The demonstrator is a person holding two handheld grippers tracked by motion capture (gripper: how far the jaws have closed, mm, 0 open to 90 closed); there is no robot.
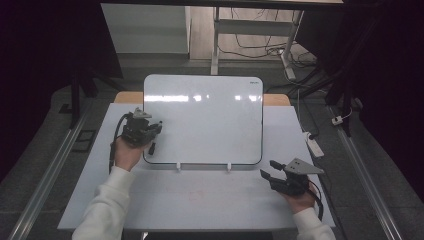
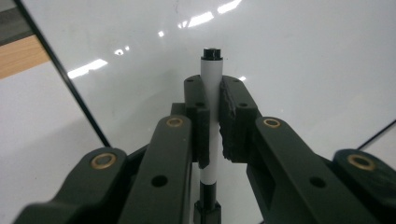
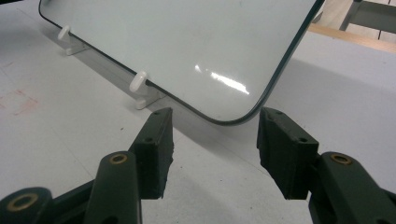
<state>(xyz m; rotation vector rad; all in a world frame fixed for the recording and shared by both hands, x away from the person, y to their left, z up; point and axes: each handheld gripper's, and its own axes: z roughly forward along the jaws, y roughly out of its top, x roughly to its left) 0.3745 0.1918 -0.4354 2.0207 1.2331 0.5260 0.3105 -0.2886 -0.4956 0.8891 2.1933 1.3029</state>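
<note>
A white board [image 1: 205, 117] leans back on two small white stands [image 1: 178, 166] in the middle of the table. My left gripper [image 1: 145, 131] is at the board's lower left edge, shut on a white marker [image 2: 211, 84] with a black end; the marker's tip points at the board's surface [image 2: 289, 56]. My right gripper [image 1: 267, 170] rests low at the front right of the table, open, nothing between its jaws. In the right gripper view the board's lower right corner [image 3: 233, 119] lies just ahead of the open gripper [image 3: 215, 140].
The white table top [image 1: 200, 200] carries a faint reddish smear [image 3: 21, 102] in front of the board. A wooden edge [image 1: 277, 99] shows behind the board. On the floor to the right lie a power strip [image 1: 315, 145] and cables.
</note>
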